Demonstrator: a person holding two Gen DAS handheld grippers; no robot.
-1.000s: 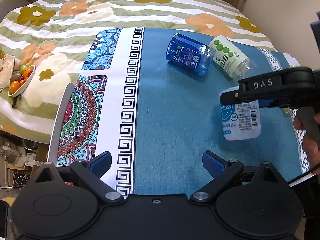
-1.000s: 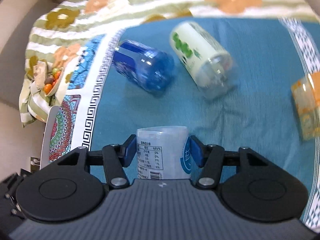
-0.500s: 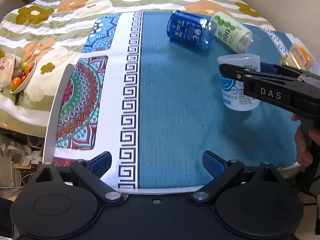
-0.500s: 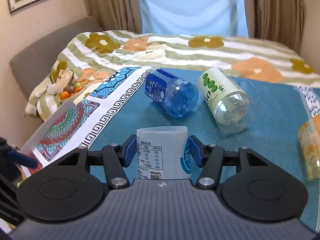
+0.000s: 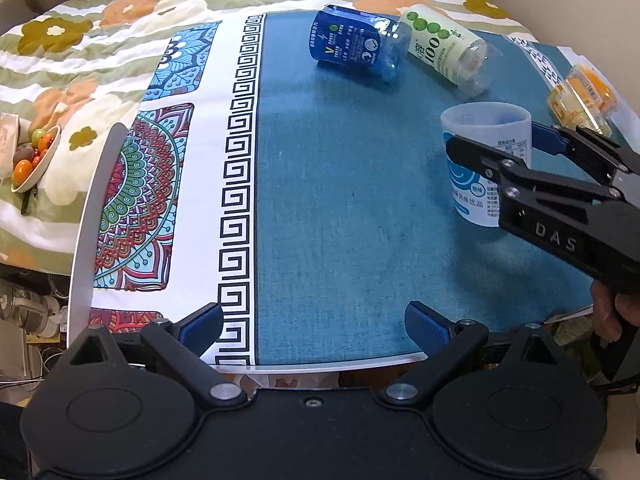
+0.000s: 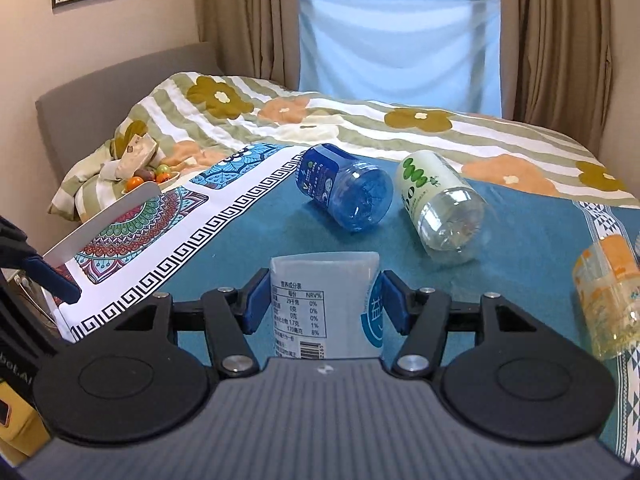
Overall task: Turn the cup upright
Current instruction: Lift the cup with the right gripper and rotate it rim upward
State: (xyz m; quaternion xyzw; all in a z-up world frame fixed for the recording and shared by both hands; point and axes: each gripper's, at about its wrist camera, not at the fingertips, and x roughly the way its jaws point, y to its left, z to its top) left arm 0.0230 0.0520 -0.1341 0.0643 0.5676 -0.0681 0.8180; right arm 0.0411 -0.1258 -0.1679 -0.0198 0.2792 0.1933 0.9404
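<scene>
A white cup with a blue logo and a printed label stands upright, mouth up, on the blue tablecloth at the right. My right gripper is shut on this white cup, its blue pads pressing both sides; it also shows in the left wrist view. My left gripper is open and empty over the table's near edge, well left of the cup.
A blue cup, a white-green cup and an orange cup lie on their sides at the far and right part of the table. A fruit bowl sits on the floral bedspread to the left.
My right gripper has turned the white cup from lying tilted to standing upright with its mouth up, and set it down on the cloth. My left gripper has drawn back toward the table's near edge.
</scene>
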